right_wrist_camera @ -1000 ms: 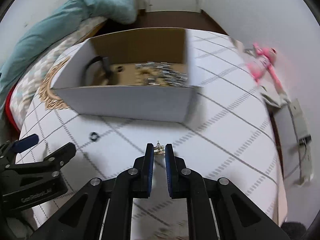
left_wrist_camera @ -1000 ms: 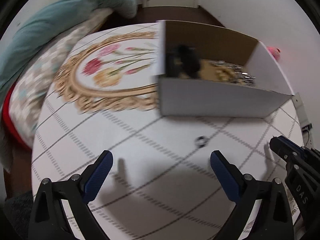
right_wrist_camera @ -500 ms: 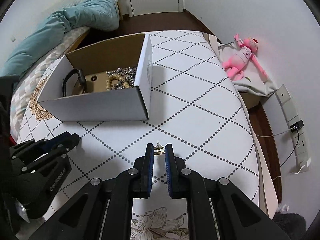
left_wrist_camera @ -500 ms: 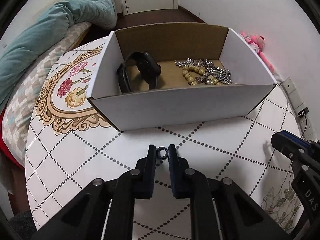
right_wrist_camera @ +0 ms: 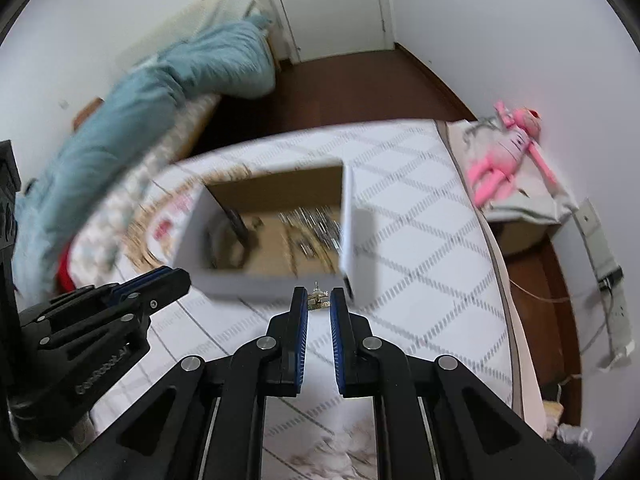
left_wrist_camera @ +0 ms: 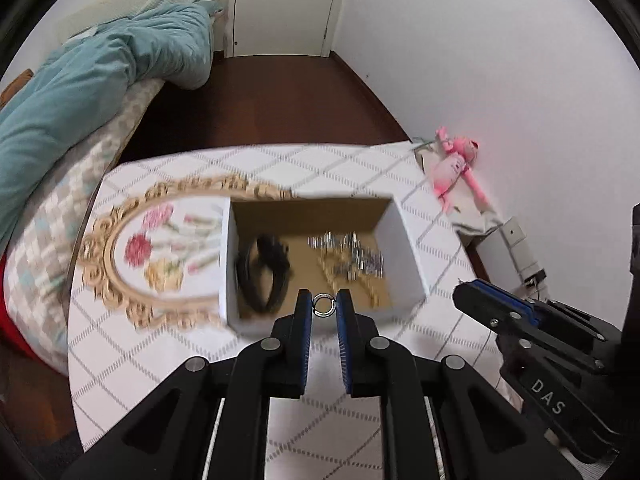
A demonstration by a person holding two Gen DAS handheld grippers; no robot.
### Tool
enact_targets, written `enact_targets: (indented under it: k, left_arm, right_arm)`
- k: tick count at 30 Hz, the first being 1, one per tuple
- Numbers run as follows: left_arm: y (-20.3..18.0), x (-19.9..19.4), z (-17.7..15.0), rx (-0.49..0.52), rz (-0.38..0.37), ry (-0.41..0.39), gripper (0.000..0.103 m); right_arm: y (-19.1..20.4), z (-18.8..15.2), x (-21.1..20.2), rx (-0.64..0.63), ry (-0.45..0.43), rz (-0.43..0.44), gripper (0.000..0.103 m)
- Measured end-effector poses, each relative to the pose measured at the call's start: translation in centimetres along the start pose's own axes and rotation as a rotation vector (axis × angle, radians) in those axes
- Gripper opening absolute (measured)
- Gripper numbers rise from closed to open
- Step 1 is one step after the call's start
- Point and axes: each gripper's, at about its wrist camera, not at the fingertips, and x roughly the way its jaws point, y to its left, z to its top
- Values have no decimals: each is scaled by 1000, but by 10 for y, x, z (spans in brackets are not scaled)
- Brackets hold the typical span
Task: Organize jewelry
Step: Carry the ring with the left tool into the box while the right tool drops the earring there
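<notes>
My left tongs (left_wrist_camera: 324,306) pinch a small ring (left_wrist_camera: 323,305) above the box (left_wrist_camera: 404,236) front wall; my right tongs (right_wrist_camera: 319,304) grip a tiny gold charm (right_wrist_camera: 318,300) near its corner. I want both tips past the rim, low over the cardboard floor, before easing open.

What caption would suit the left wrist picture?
Left gripper holds a small ring above an open cardboard box of jewelry.

The open-topped white cardboard box (left_wrist_camera: 404,236) is unobstructed from above; its floor is partly occupied by a black strap (left_wrist_camera: 262,270) at left and silver chains (left_wrist_camera: 352,258) at right. Bare white-checked surface (right_wrist_camera: 420,240) lies right of it.
</notes>
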Motion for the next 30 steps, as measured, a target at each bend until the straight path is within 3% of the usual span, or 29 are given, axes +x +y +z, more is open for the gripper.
enact_targets:
  k: [3,5,9,10,12,14,18,21,25,29,30]
  left_arm:
    - [6,16,24,13,13,28,10]
    - [12,27,36,0,0,62,10]
    - [18,47,51,-9,62,127,15]
    - [21,51,54,-15,78,140,20]
    - [26,53,57,-27,103,142,41]
    - [30,49,58,-29,130,116,64]
    - [38,44,57,-62,153,103,68]
    - [44,41,49,-79,173,97,85]
    - [46,37,35,-80,202,74,101]
    - [43,36,19,-55,255,51,102]
    - [44,37,15,-56,261,52,102]
  right_arm:
    - [2,29,12,-9,7,23,12]
    - [0,45,29,-16,51,35,12]
    - [-2,63,67,-16,176,35,12]
    - [-2,64,74,-17,204,36,13]
    - [-4,66,81,-14,236,21,14]
    - [-7,67,79,-8,231,18,21]
    - [-12,67,69,-12,208,-18,29]
    - [-16,64,61,-11,192,-42,31]
    - [-17,59,52,-33,162,-114,58]
    - [-14,51,51,-69,150,-200,98]
    - [-13,48,52,-76,150,-220,101]
